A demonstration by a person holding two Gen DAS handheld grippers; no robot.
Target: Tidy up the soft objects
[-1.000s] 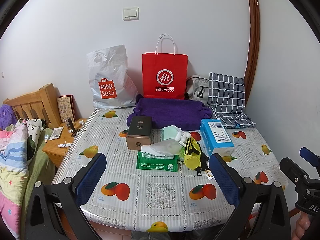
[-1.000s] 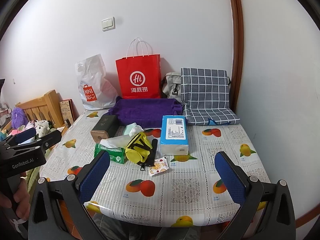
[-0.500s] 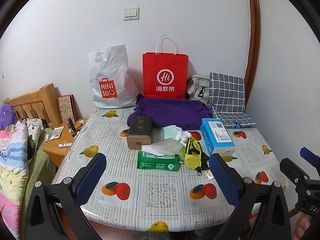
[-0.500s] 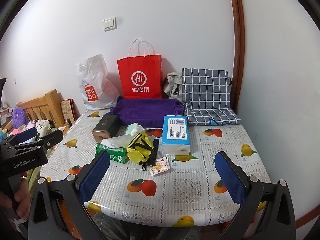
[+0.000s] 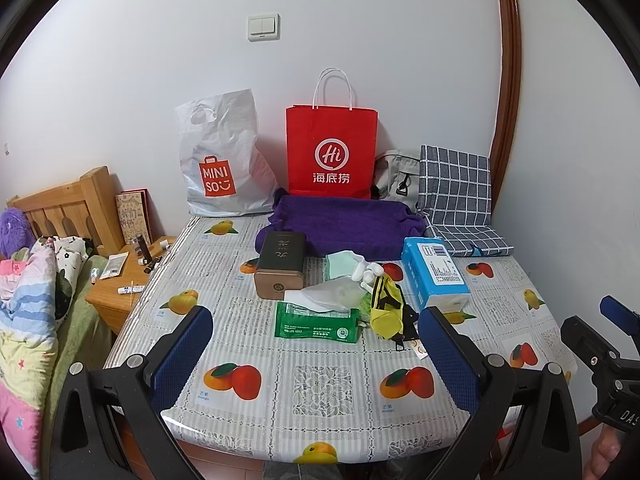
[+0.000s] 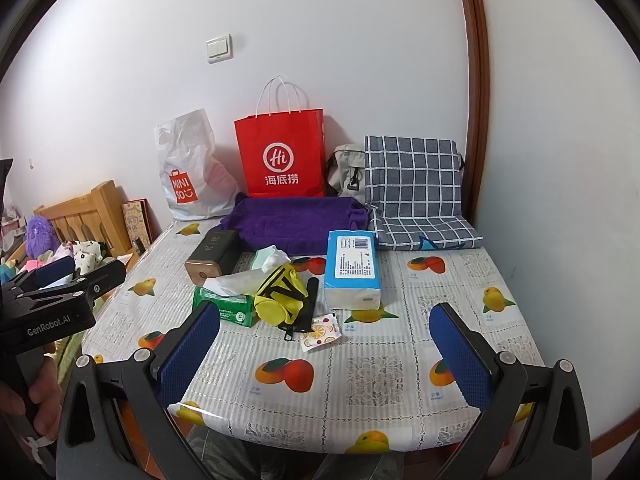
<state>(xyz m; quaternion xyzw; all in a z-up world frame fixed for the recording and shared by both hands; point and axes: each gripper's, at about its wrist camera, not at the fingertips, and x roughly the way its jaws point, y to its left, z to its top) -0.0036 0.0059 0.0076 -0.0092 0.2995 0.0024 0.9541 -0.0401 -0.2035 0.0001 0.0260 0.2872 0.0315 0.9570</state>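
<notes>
A heap of soft things lies mid-table: a yellow pouch (image 5: 386, 308) (image 6: 280, 296), a green wipes pack (image 5: 316, 322) (image 6: 224, 306), a crumpled white tissue (image 5: 328, 292) and a mint cloth (image 5: 340, 262). Beside the heap is a blue tissue pack (image 5: 434, 272) (image 6: 352, 268). Behind it lies a folded purple towel (image 5: 344, 220) (image 6: 296, 220). My left gripper (image 5: 318, 356) is open and empty over the table's near edge. My right gripper (image 6: 324, 352) is open and empty too, to the right of the left one.
A brown box (image 5: 280, 264) stands left of the heap, and a small sachet (image 6: 320, 330) lies in front of it. A red paper bag (image 5: 332, 152), a white Miniso bag (image 5: 220, 168), a grey bag (image 5: 396, 178) and a checked cushion (image 5: 456, 196) line the wall. A nightstand (image 5: 124, 276) and bed stand at left.
Only a slight drift of the right wrist view. Both grippers stay open and nothing on the table has moved.
</notes>
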